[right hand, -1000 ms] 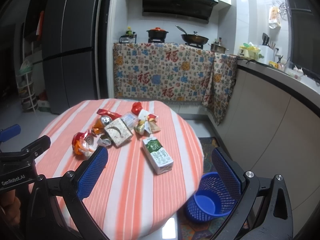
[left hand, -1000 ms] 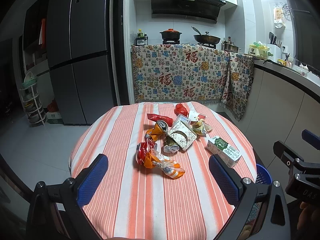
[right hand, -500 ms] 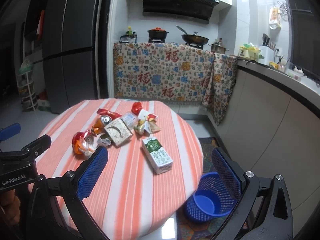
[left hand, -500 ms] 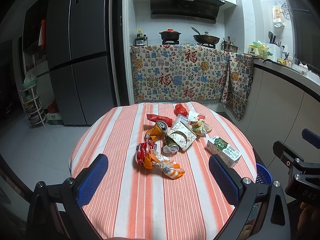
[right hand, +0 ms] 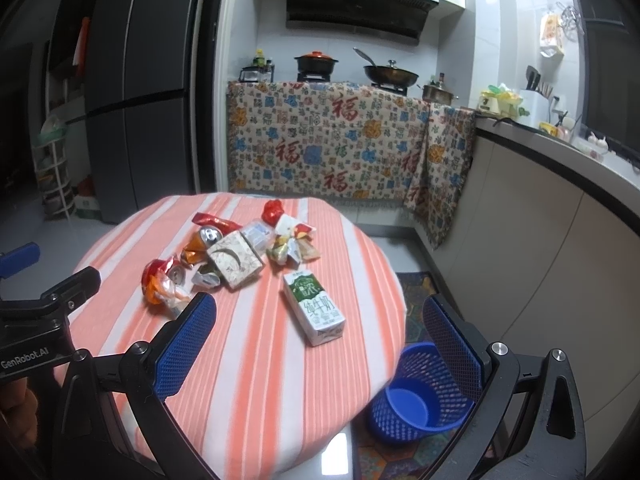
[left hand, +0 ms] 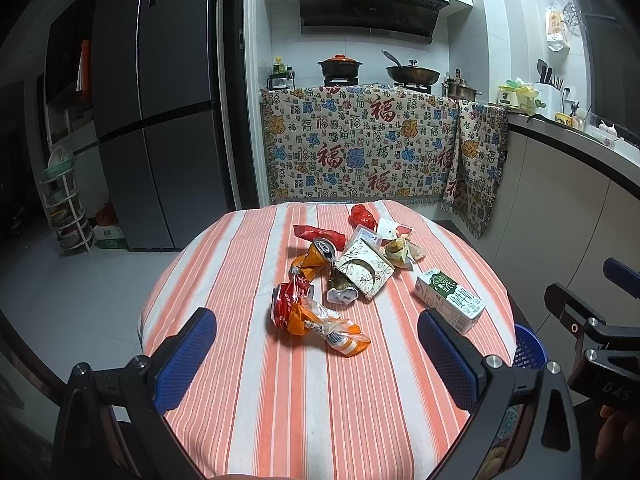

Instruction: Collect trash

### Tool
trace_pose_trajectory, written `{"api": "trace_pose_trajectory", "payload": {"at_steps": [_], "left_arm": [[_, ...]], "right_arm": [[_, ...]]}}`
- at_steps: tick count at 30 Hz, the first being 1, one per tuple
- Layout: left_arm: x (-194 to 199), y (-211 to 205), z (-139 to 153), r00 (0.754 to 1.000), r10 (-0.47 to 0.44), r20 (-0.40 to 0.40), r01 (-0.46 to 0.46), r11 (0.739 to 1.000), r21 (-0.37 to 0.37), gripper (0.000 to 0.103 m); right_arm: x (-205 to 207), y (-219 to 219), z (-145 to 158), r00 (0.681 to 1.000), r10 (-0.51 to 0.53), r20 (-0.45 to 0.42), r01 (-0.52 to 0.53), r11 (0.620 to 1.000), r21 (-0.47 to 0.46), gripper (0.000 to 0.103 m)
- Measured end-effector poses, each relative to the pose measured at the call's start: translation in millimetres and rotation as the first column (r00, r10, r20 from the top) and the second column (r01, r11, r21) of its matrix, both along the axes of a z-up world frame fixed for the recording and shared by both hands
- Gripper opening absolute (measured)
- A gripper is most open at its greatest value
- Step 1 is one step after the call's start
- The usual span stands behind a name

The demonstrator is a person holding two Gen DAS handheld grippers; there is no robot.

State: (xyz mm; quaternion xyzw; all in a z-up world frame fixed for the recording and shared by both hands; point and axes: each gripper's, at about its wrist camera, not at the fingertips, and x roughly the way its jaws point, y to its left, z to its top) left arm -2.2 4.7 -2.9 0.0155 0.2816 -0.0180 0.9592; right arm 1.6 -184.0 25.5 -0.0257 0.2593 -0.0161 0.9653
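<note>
Hovering above the near edge of a round table (left hand: 248, 380) with an orange and white striped cloth, two handheld grippers face a heap of rubbish. The left gripper (left hand: 316, 354) has its blue-padded jaws spread wide and empty, with a crumpled orange and red snack bag (left hand: 316, 316) lying just beyond them. The right gripper (right hand: 320, 344) is likewise spread wide and holding nothing, lined up with a green and white milk carton (right hand: 314, 306) that lies on its side, apart from the rest, near the table's right edge.

The main pile sits toward the middle of the table: a cream patterned box (left hand: 364, 272), an open drink can (left hand: 324, 249), red wrappers and smaller scraps, touching or overlapping one another. A blue mesh bin (right hand: 416, 396) stands on the floor just beside the table on the right, probably placed there so rubbish can be dropped straight off the edge. Nothing seems to have been collected yet; the bin looks empty.

Readable writing: the carton carries Chinese characters for pure milk; the left gripper's body reads "GenRobot.AI"; the right gripper's body shows "DAS"; the patterned cloth (left hand: 360, 148) over the counter behind repeats a red "福" character.
</note>
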Motion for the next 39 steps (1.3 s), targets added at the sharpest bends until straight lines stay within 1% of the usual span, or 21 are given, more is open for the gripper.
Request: {"api": "trace_pose_trajectory", "payload": {"at_steps": [19, 29, 32, 35, 37, 39], "left_arm": [[3, -8, -9, 1.0, -0.001, -0.021, 0.001, 1.0, 0.018, 0.102], [10, -9, -20, 0.999, 0.005, -0.054, -0.004, 1.0, 0.022, 0.102], [15, -8, -27, 0.997, 0.008, -0.071, -0.007, 1.0, 0.02, 0.102], [22, -5, -41, 0.994, 0.014, -0.108, -0.013, 1.0, 0.006, 0.102], [30, -1, -54, 0.99, 0.021, -0.141, -0.023, 1.0, -0.011, 0.102], [38, 4, -68, 0.984, 0.028, -0.178, -0.033, 0.999, -0.024, 0.102]], "right_arm": [[11, -6, -13, 0.999, -0.014, -0.033, 0.014, 1.0, -0.009, 0.103], [15, -9, -19, 0.999, -0.025, -0.043, 0.024, 0.999, -0.023, 0.103], [18, -10, -22, 0.998, -0.025, -0.05, 0.024, 0.999, -0.025, 0.103], [22, -10, -28, 0.998, -0.022, -0.059, 0.021, 0.999, -0.027, 0.103], [26, -11, -34, 0.998, -0.004, -0.067, 0.003, 1.0, -0.015, 0.103], [34, -12, -49, 0.995, 0.023, -0.097, -0.022, 1.0, 0.016, 0.103]]}}
